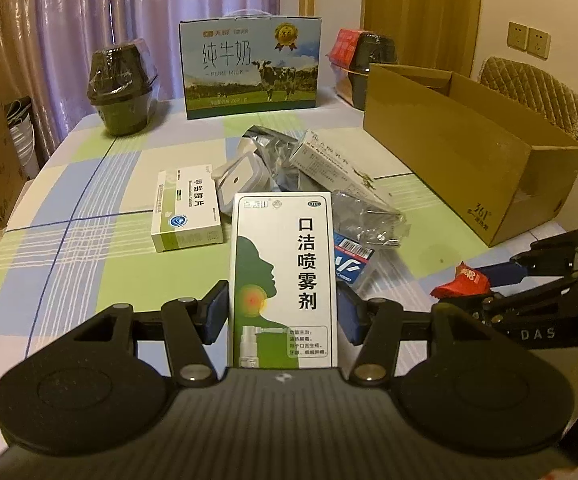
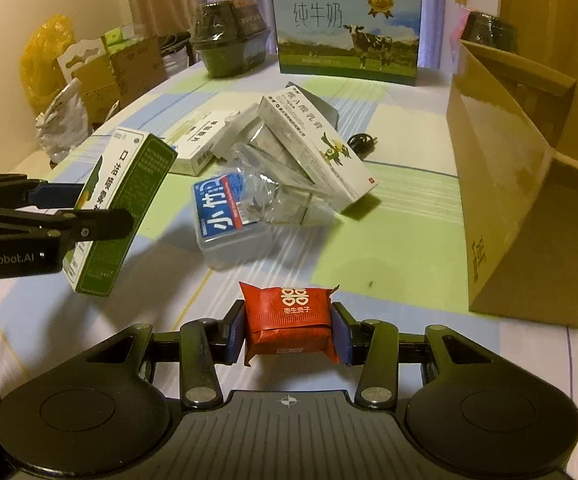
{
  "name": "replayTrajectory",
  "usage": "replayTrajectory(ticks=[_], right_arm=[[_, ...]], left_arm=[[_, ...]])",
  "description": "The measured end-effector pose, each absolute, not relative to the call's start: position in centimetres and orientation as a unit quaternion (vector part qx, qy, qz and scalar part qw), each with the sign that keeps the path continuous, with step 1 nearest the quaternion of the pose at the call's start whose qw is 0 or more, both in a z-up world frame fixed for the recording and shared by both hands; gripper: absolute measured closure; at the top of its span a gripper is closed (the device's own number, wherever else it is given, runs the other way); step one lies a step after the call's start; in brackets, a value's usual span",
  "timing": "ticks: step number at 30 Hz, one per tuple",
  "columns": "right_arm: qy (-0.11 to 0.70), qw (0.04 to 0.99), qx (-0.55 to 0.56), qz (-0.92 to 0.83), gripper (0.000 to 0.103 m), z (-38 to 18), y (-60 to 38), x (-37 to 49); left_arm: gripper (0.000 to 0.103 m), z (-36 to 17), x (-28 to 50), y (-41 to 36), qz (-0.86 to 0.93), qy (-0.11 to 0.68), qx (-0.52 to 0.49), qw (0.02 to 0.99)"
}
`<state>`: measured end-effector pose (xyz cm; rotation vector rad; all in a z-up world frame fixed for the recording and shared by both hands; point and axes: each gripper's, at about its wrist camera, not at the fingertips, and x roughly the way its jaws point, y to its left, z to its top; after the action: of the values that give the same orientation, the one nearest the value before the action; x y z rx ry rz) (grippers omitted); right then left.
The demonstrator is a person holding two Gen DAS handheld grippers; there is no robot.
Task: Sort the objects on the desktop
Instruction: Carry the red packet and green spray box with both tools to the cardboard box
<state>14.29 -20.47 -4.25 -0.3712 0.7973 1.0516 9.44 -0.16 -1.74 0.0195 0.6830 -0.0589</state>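
My left gripper (image 1: 283, 312) is shut on a tall white and green spray box (image 1: 283, 276), held above the table; the same spray box (image 2: 119, 208) shows at the left of the right wrist view. My right gripper (image 2: 289, 330) is shut on a red snack packet (image 2: 289, 320), also seen as a red packet (image 1: 463, 282) in the left wrist view. On the checked cloth lies a pile: a small white medicine box (image 1: 187, 210), a white device (image 1: 237, 180), a long ointment box (image 2: 317, 148), a blue-labelled plastic case (image 2: 229, 220) and crumpled clear wrap (image 2: 265, 196).
An open cardboard box (image 1: 469, 160) lies on its side at the right. At the table's far edge stand a milk carton (image 1: 251, 68) and dark wrapped bowls (image 1: 123, 88). A black cable (image 2: 363, 144) lies behind the pile. Bags and cartons (image 2: 89, 80) crowd the floor to the left.
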Motion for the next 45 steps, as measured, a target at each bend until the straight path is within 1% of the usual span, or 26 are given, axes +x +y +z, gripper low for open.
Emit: replayTrajectory(ticks=[19,26,33,37,42,45], right_arm=[[0.309,0.819,-0.127,0.467,0.062,-0.4,-22.3,13.0],[0.274,0.845,-0.114,0.446,0.062,2.4,-23.2,14.0],[0.252,0.875,-0.070,0.407,0.062,7.2,-26.6,18.2],[0.234,0.892,-0.072,0.379,0.062,9.5,-28.4,21.1],[0.236,0.901,-0.074,0.355,0.062,10.2,-30.0,24.9],[0.243,0.905,-0.067,0.344,0.062,9.6,-30.7,26.8]], left_arm=[[0.052,2.2,7.6,-2.3,-0.038,0.301,0.016,0.953],[0.052,4.5,8.6,-4.6,-0.052,0.285,0.013,0.957],[0.052,7.5,11.6,-8.7,-0.099,0.262,0.004,0.960],[0.052,8.6,14.2,-11.8,-0.130,0.256,0.006,0.958],[0.052,9.0,18.4,-15.4,-0.160,0.256,0.007,0.953],[0.052,8.7,20.8,-17.0,-0.171,0.259,0.009,0.950]])
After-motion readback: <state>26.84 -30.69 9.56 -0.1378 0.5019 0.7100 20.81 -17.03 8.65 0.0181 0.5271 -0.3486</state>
